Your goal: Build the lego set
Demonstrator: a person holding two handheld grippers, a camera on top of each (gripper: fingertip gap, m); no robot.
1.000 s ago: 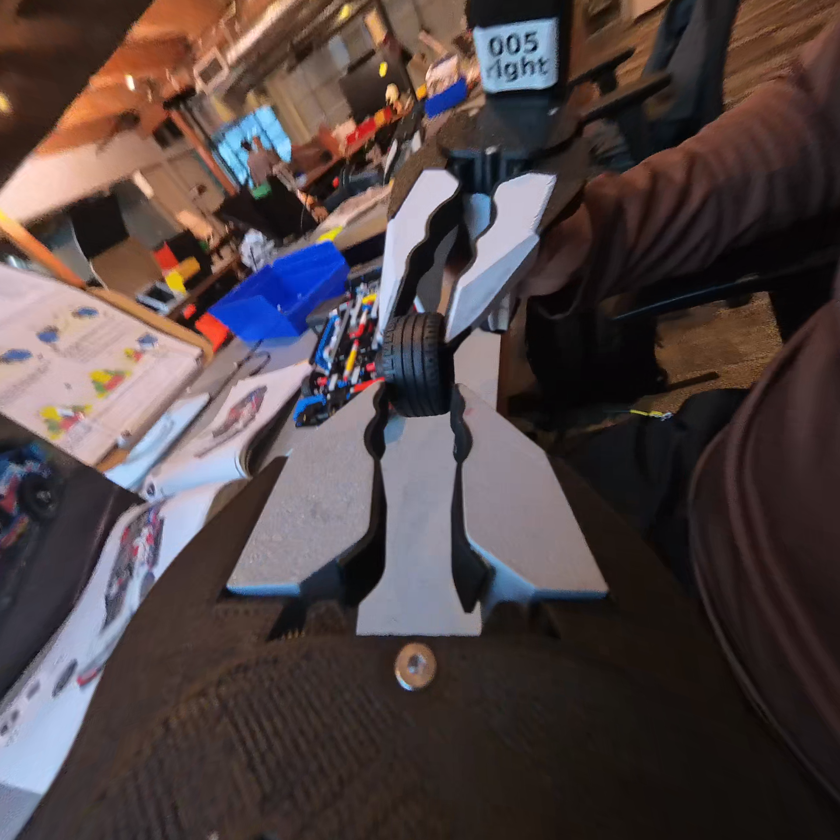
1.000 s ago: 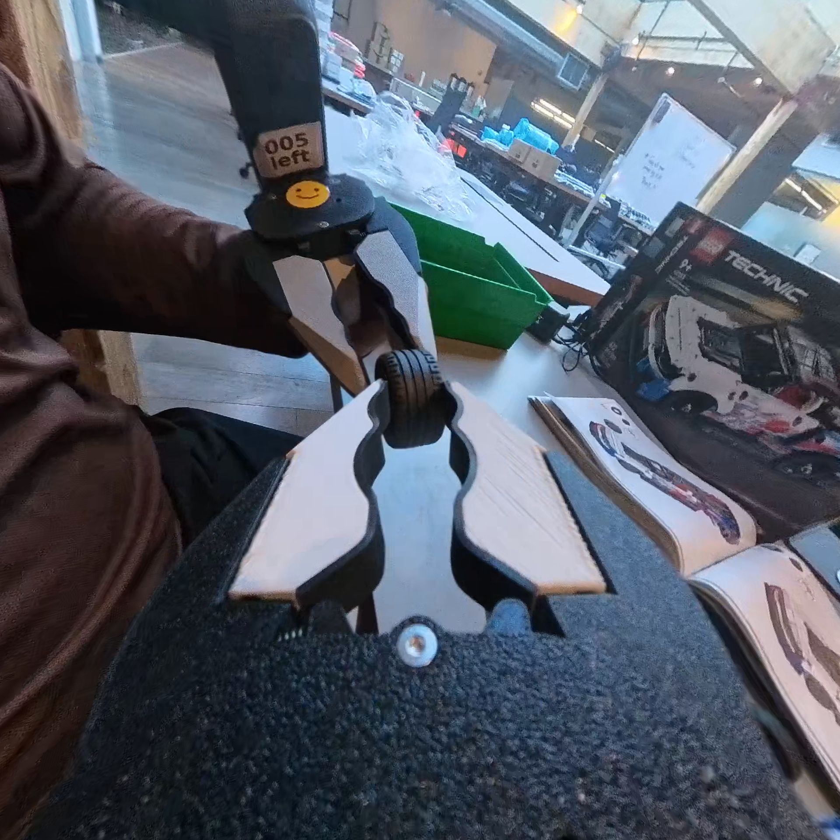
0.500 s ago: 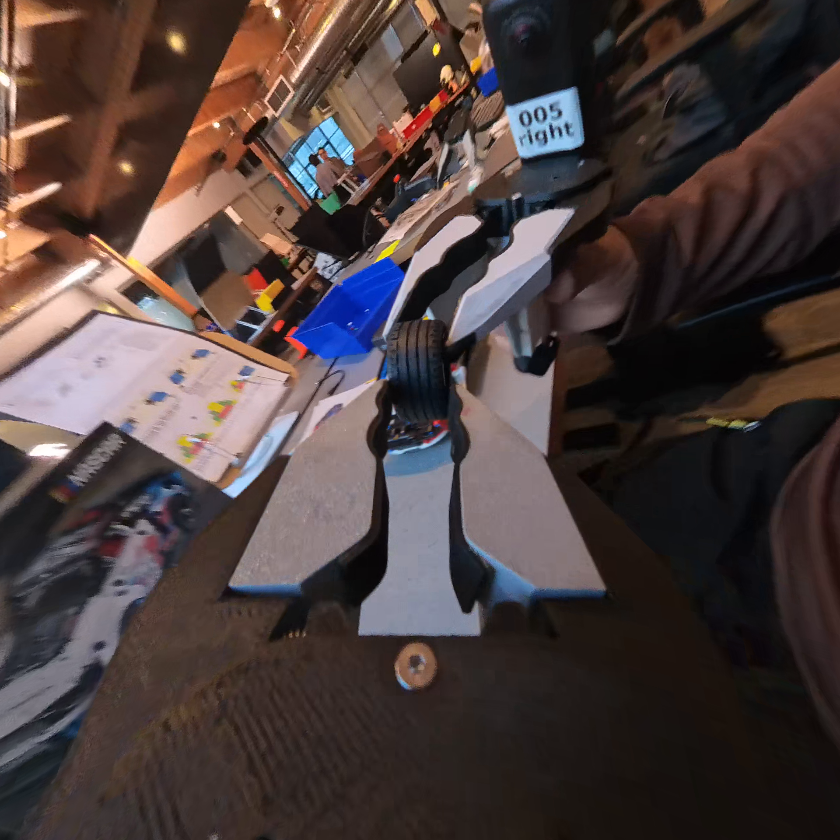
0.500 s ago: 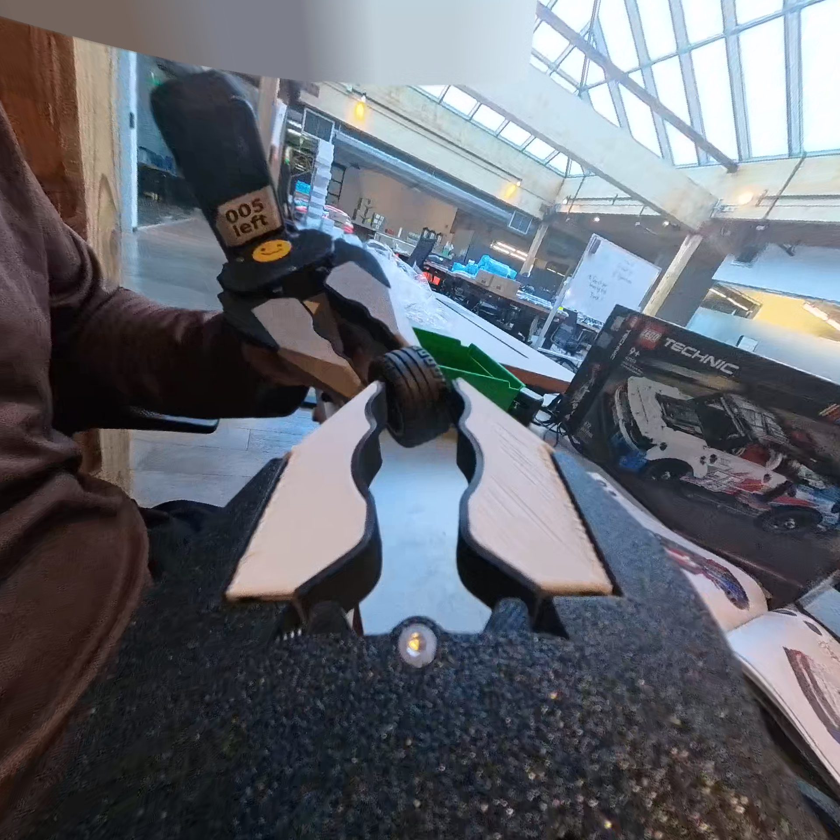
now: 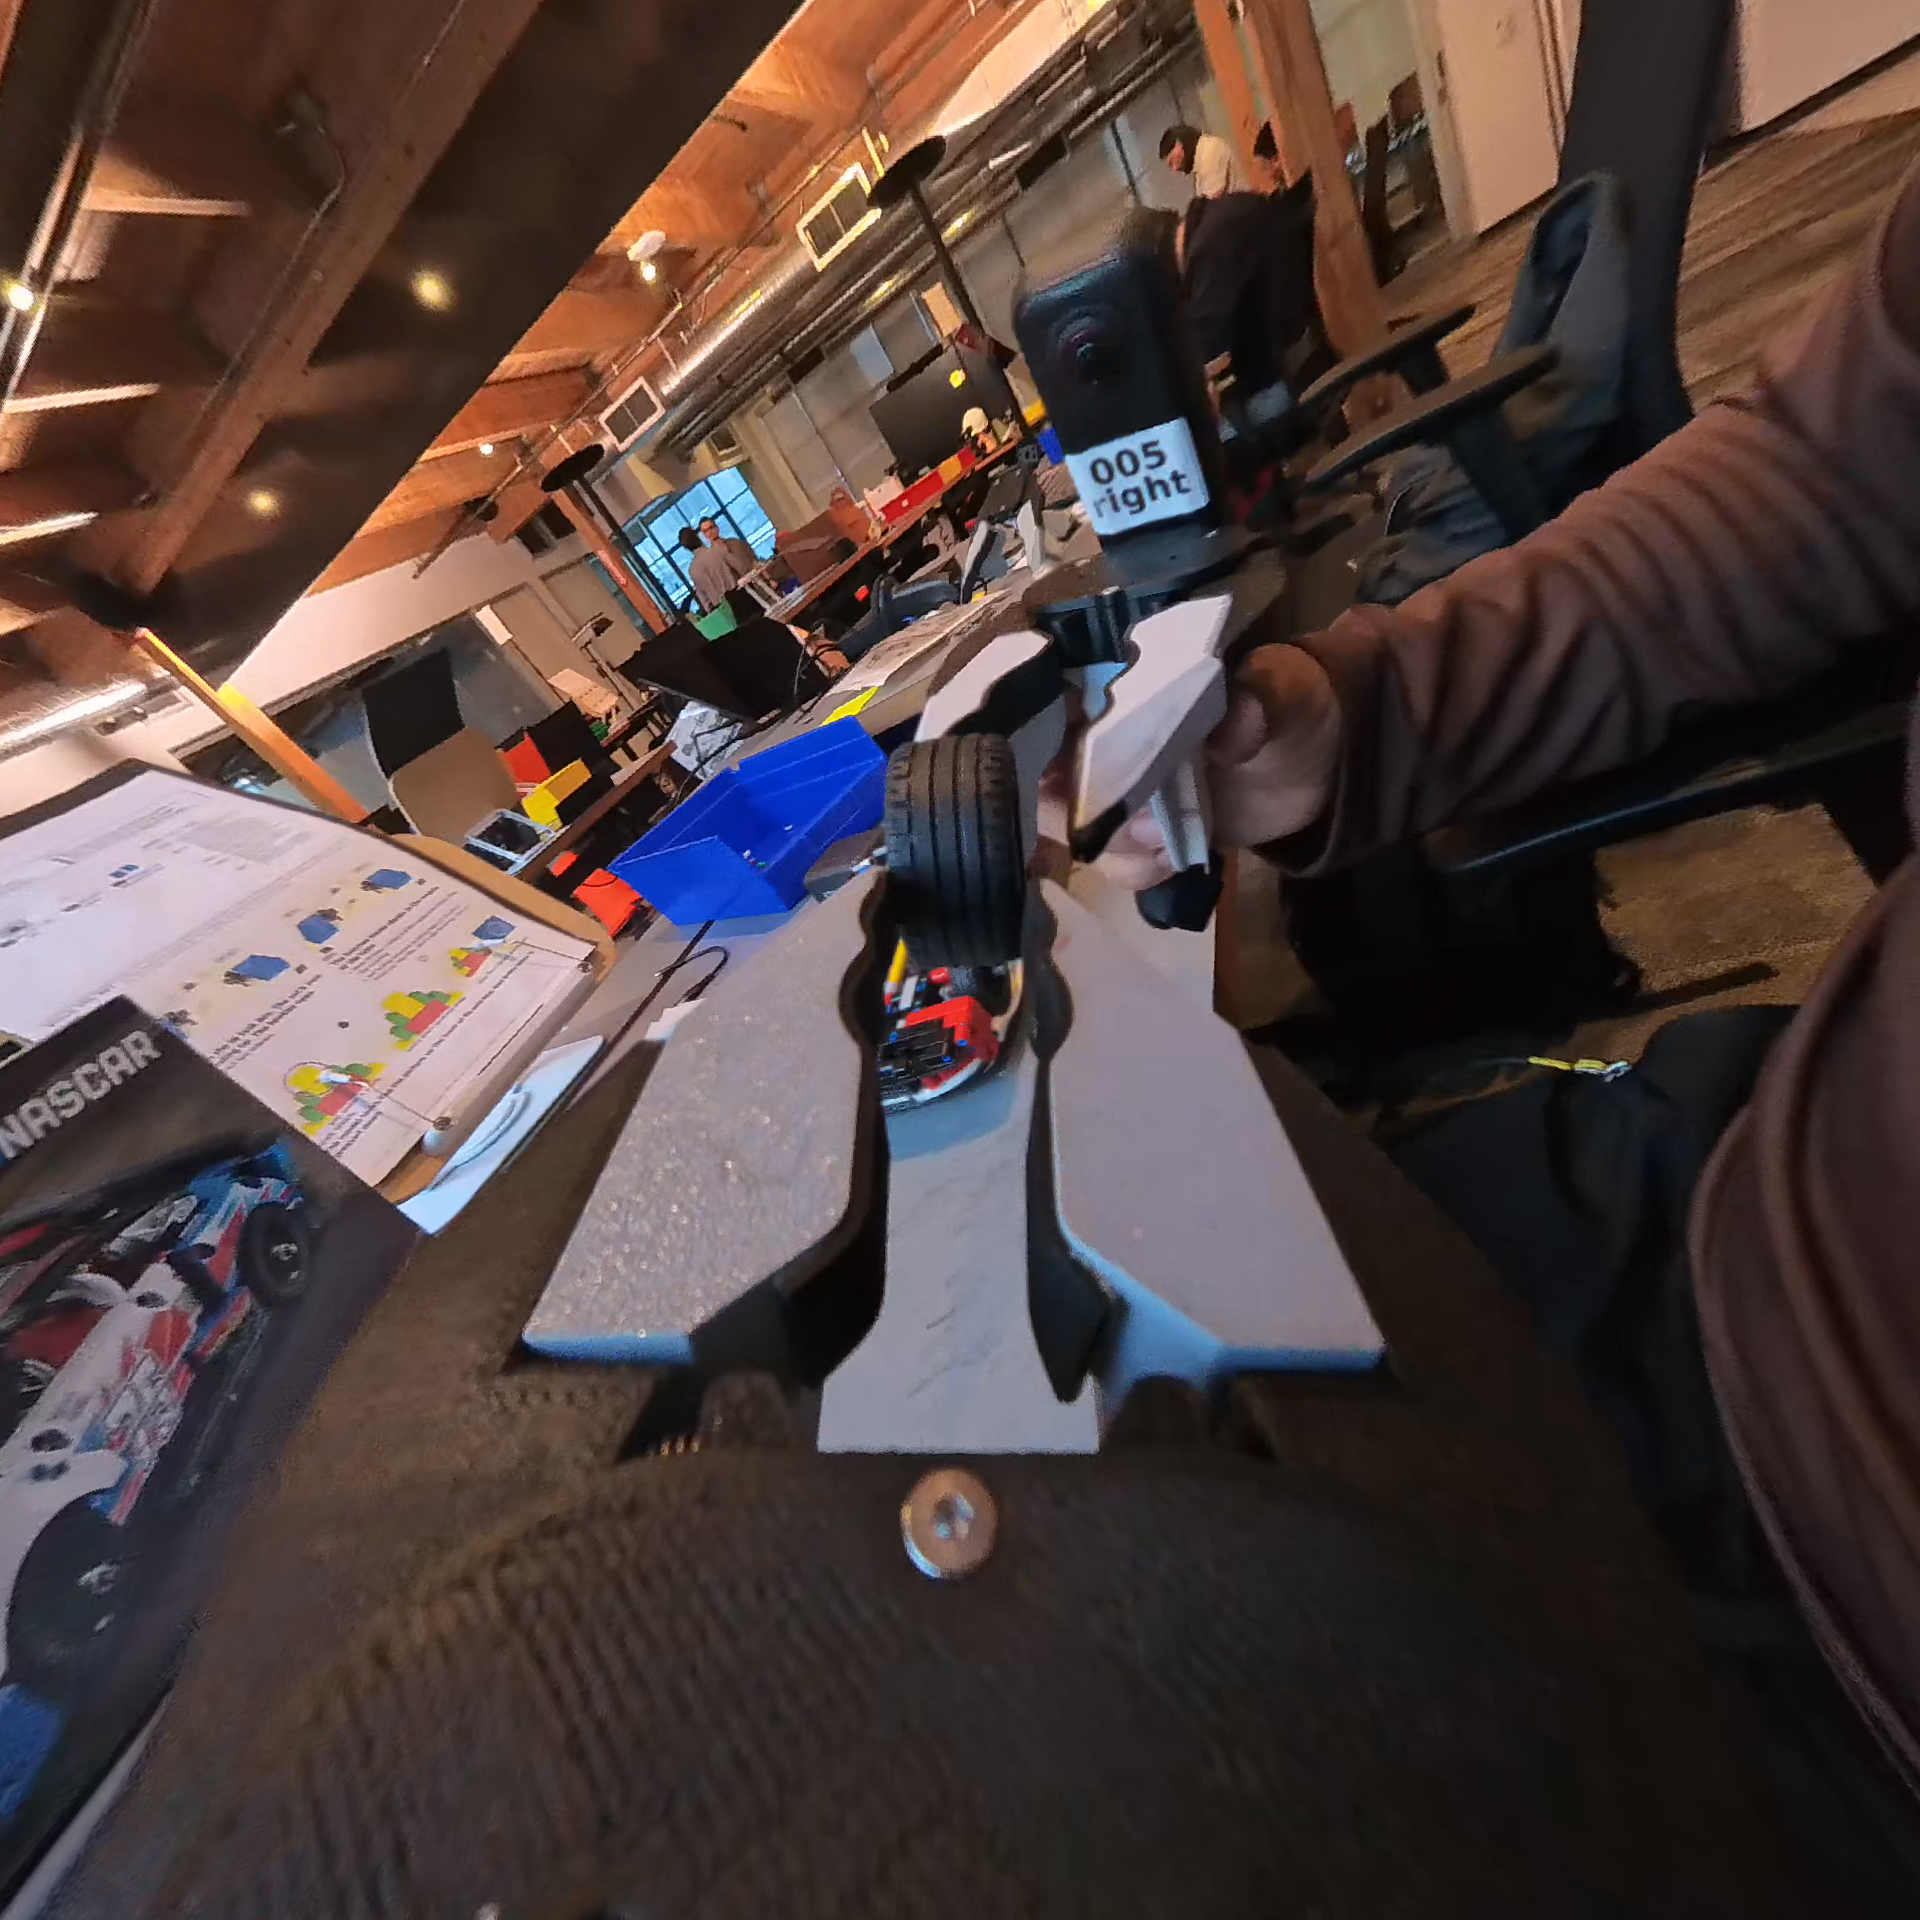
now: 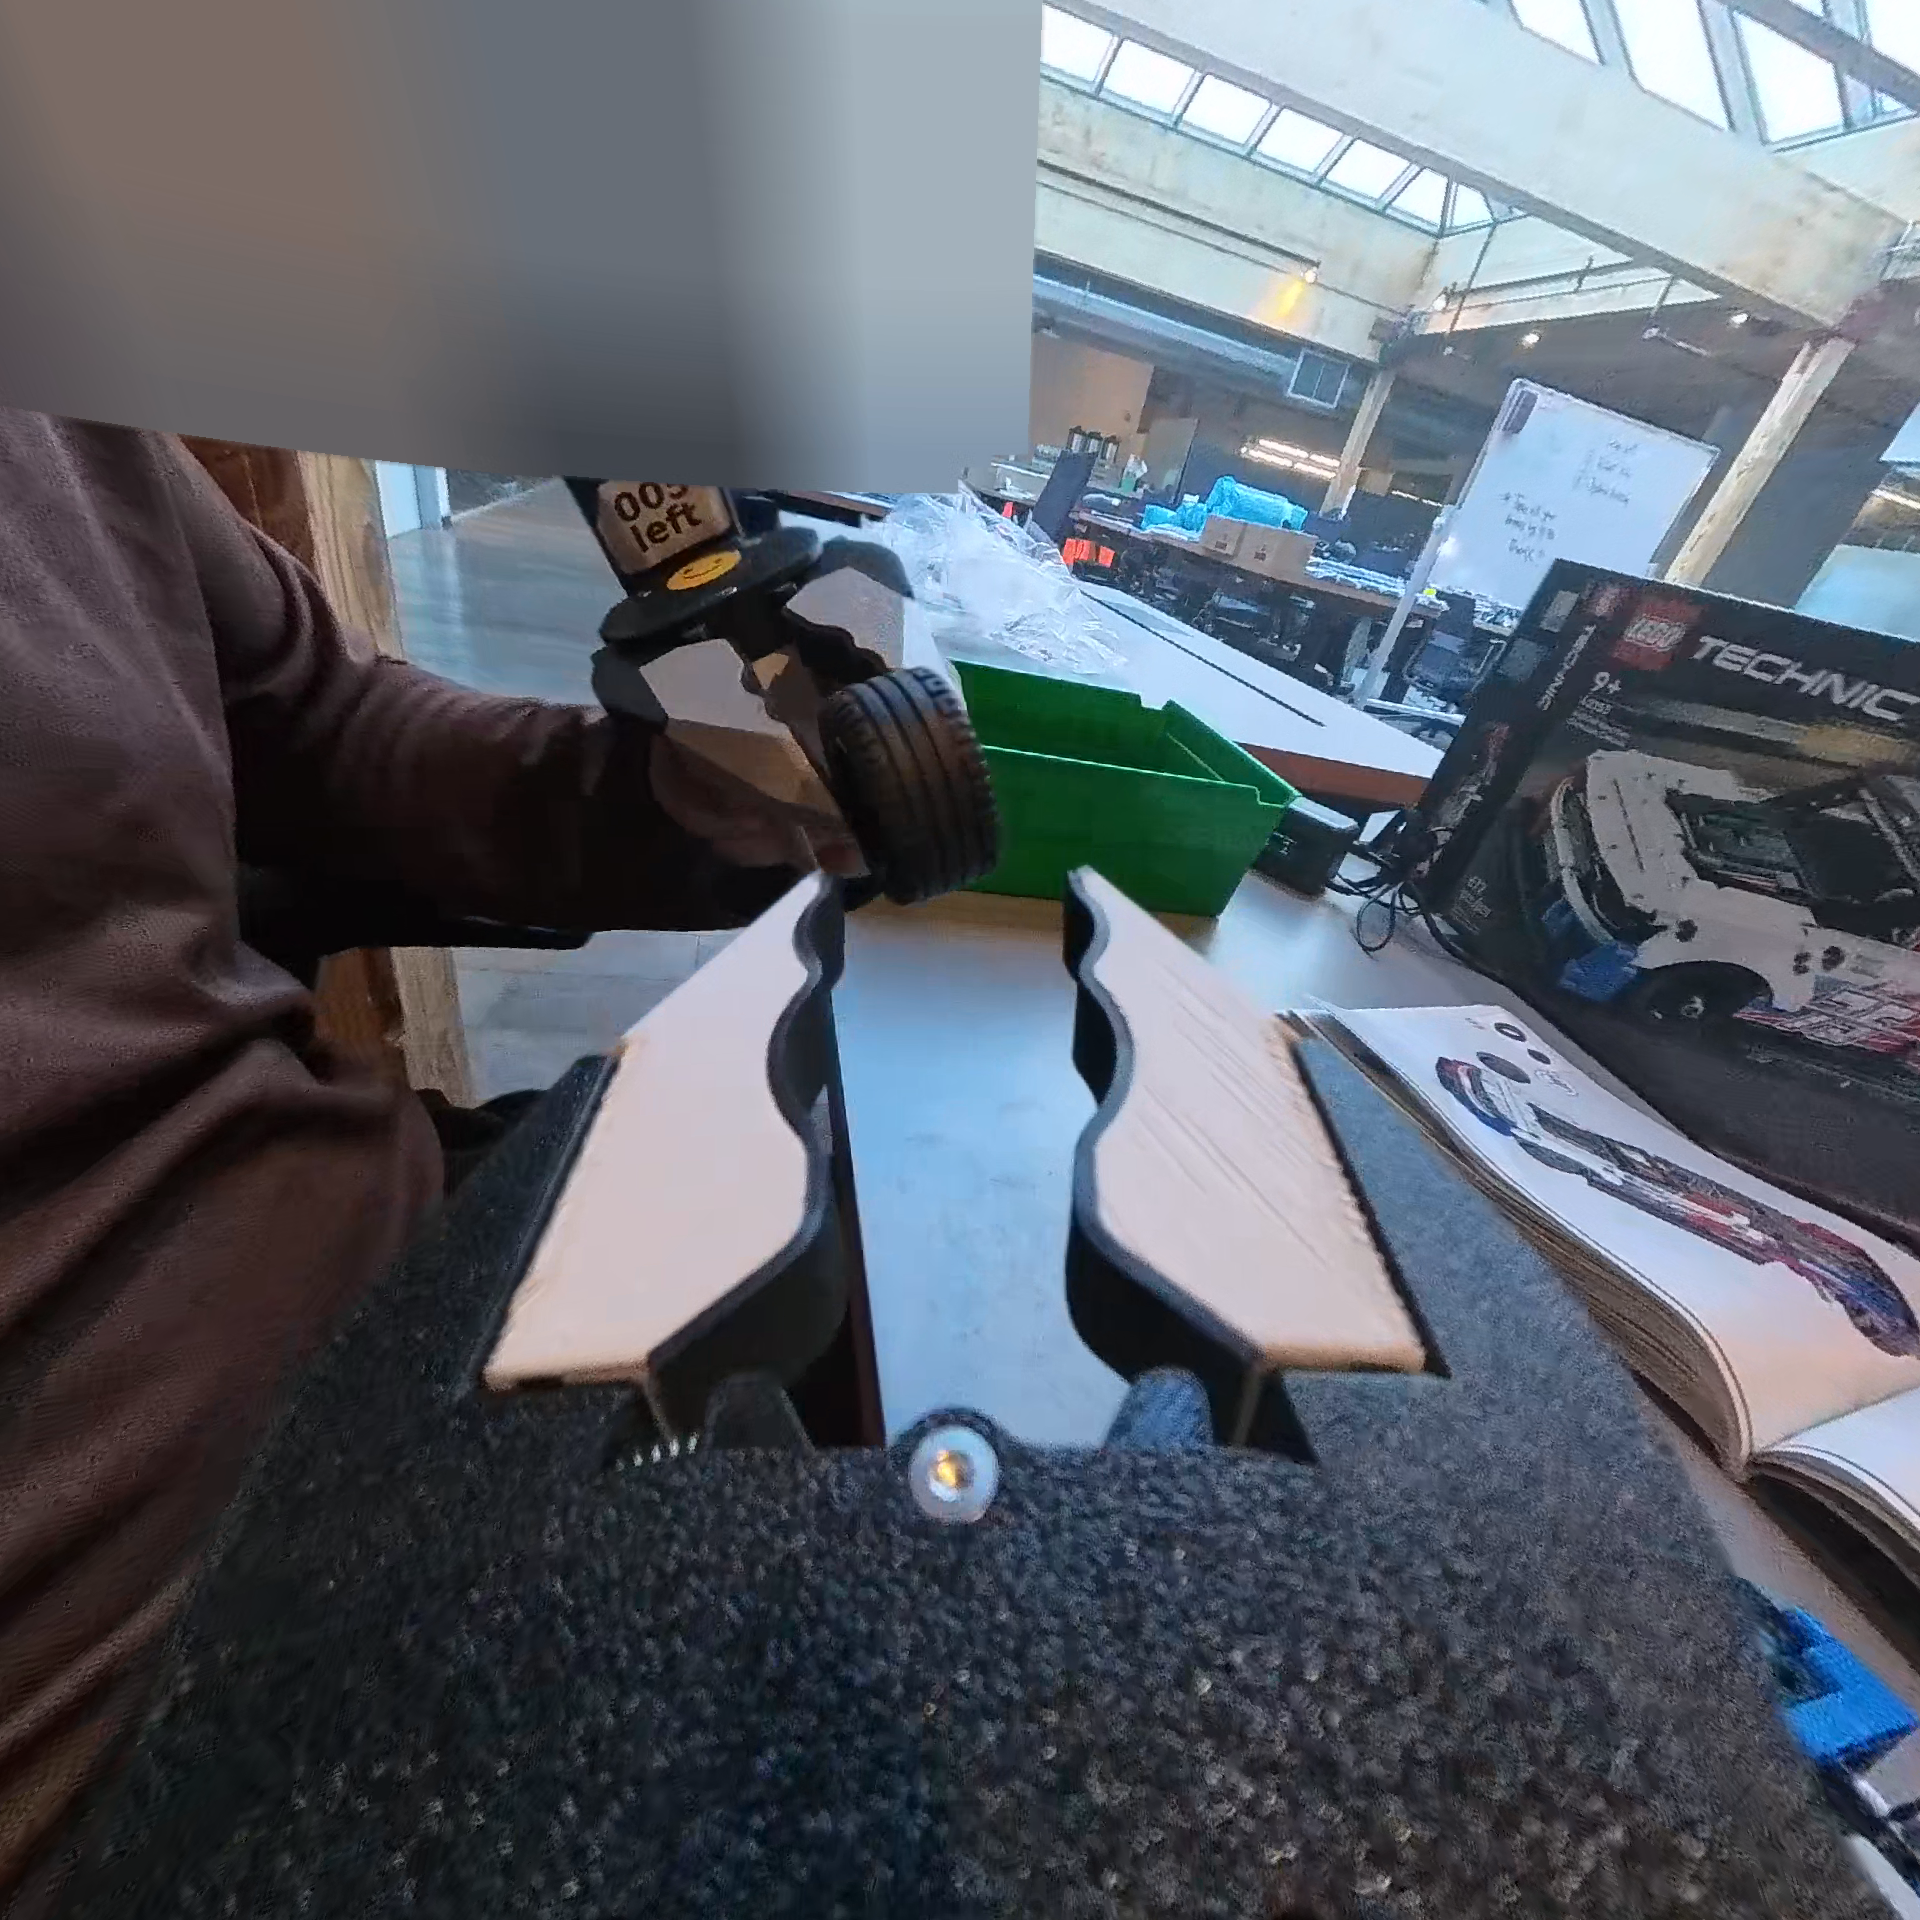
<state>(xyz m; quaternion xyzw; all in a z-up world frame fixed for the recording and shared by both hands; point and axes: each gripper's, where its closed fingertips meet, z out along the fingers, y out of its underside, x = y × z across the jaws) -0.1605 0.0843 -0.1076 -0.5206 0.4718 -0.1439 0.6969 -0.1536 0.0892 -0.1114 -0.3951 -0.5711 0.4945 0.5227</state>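
A black Lego tyre (image 5: 956,847) sits clamped between the tips of my left gripper (image 5: 956,888), held in the air above the table. In the right wrist view the same tyre (image 6: 909,784) shows just beyond my right gripper (image 6: 951,904), which is open and empty, with its tips a little short of the tyre. The right gripper also shows in the left wrist view (image 5: 1060,717), behind the tyre and apart from it. A partly built Lego car (image 5: 935,1039) lies on the table below, seen between the left fingers.
A blue bin (image 5: 758,831) and an instruction board (image 5: 260,935) stand at the left. A green bin (image 6: 1122,821), the Lego box (image 6: 1714,831) and an open instruction booklet (image 6: 1610,1195) are on the table at the right. People stand far back.
My right gripper has opened, let go of the tyre and drawn back. The left gripper keeps hold of the tyre. Both views have tilted upward.
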